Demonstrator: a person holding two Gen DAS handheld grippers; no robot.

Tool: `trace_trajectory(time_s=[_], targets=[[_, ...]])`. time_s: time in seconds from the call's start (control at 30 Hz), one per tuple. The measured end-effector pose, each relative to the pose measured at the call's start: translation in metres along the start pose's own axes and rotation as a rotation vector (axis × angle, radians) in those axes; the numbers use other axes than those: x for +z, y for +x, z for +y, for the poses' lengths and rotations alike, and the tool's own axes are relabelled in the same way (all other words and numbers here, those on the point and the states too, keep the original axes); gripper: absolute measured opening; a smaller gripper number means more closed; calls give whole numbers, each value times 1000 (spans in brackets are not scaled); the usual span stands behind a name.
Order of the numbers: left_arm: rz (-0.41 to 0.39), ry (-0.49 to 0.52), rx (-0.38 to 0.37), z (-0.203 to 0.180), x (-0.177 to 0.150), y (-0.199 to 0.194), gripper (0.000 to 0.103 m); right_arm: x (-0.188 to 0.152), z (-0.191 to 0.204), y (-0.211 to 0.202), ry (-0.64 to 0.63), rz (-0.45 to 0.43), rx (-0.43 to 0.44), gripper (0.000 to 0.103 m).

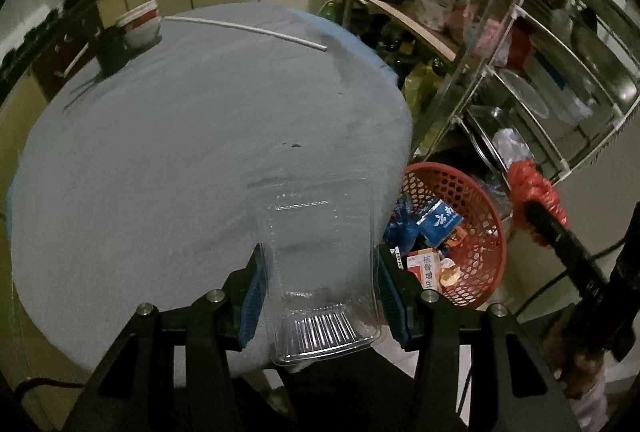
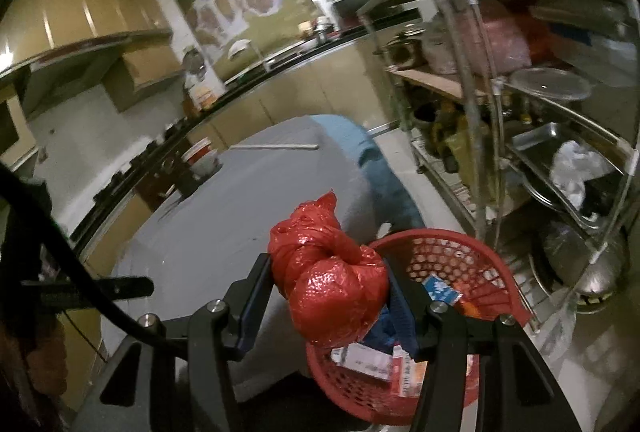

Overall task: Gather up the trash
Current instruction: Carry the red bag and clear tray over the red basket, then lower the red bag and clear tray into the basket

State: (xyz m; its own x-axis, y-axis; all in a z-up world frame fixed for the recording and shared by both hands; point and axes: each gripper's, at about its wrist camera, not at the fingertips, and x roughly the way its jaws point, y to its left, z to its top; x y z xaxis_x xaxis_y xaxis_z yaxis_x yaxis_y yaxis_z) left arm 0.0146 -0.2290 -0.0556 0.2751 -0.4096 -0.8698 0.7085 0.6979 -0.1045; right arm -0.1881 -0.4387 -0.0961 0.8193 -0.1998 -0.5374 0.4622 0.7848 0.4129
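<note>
Both grippers loaded, basket to the right.
Right gripper [image 2: 330,292] clamps knotted red plastic bag [image 2: 328,280] directly above red mesh basket [image 2: 460,260]; left gripper [image 1: 318,296] clamps clear plastic tray [image 1: 320,264], farther left.

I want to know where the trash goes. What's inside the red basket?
The red basket holds a blue carton, an orange-and-white box and crumpled blue wrapping. In the right wrist view, the right claw's red bag covers part of it, so deeper trash stays hidden.

Chinese characters reading 抗骨增生 stand in red on an orange-and-white box [image 1: 427,269] in the red basket [image 1: 489,232]; the blue carton's [image 1: 439,221] white characters stay unclear.
</note>
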Motion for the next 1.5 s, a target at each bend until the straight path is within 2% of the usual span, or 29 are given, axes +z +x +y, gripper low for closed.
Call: trace_trajectory(time_s=[0.2, 0.47, 1.5], targets=[[-45, 86, 69, -21, -2, -3, 53, 1, -7, 1, 18, 2, 1, 58], [-69, 161, 111, -38, -3, -1, 53, -1, -6, 3, 19, 5, 4, 58], [-71, 354, 145, -113, -2, 19, 54, -9, -58, -12, 112, 1, -13, 58]])
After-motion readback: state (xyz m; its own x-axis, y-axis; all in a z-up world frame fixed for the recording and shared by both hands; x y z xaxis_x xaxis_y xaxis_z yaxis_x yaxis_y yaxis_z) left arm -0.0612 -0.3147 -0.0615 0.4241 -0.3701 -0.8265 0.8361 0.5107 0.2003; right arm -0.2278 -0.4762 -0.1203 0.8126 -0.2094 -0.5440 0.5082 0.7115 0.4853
